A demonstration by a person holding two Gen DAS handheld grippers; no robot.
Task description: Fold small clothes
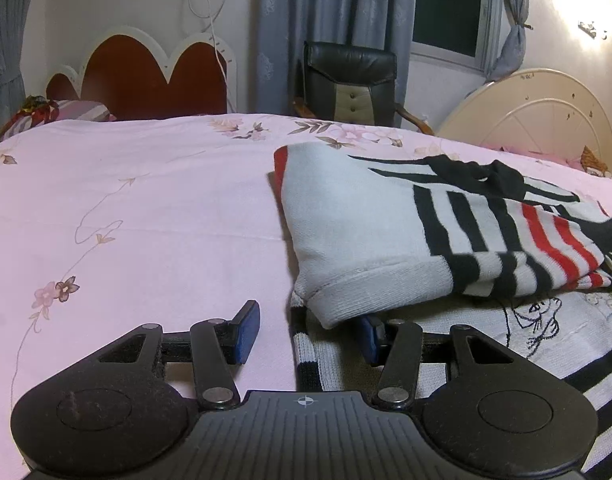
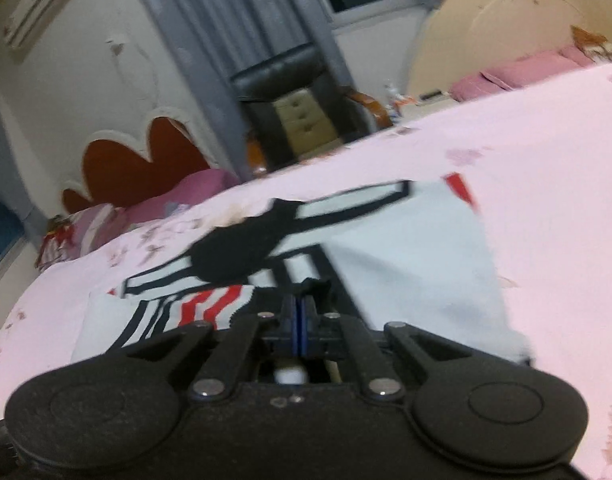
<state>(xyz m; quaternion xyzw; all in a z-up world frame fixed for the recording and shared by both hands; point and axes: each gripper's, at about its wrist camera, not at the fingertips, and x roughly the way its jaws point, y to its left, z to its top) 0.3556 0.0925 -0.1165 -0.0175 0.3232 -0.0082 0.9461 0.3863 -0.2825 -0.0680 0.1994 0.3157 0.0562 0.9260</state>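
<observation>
A small white sweater (image 1: 357, 220) with black and red stripes lies on the pink bedspread (image 1: 126, 220), its upper part folded over the lower part. My left gripper (image 1: 307, 334) is open at the sweater's near left corner; its right finger is tucked under the folded edge, its left finger rests on the bedspread. In the blurred right wrist view the same sweater (image 2: 405, 256) lies ahead. My right gripper (image 2: 300, 312) is shut; black fabric sits at its tips, and I cannot tell whether it is pinched.
A red scalloped headboard (image 1: 142, 76) and a black chair (image 1: 349, 80) stand beyond the bed. A cream round headboard (image 1: 545, 116) is at the right. Striped pillows (image 1: 58, 114) lie at the far left.
</observation>
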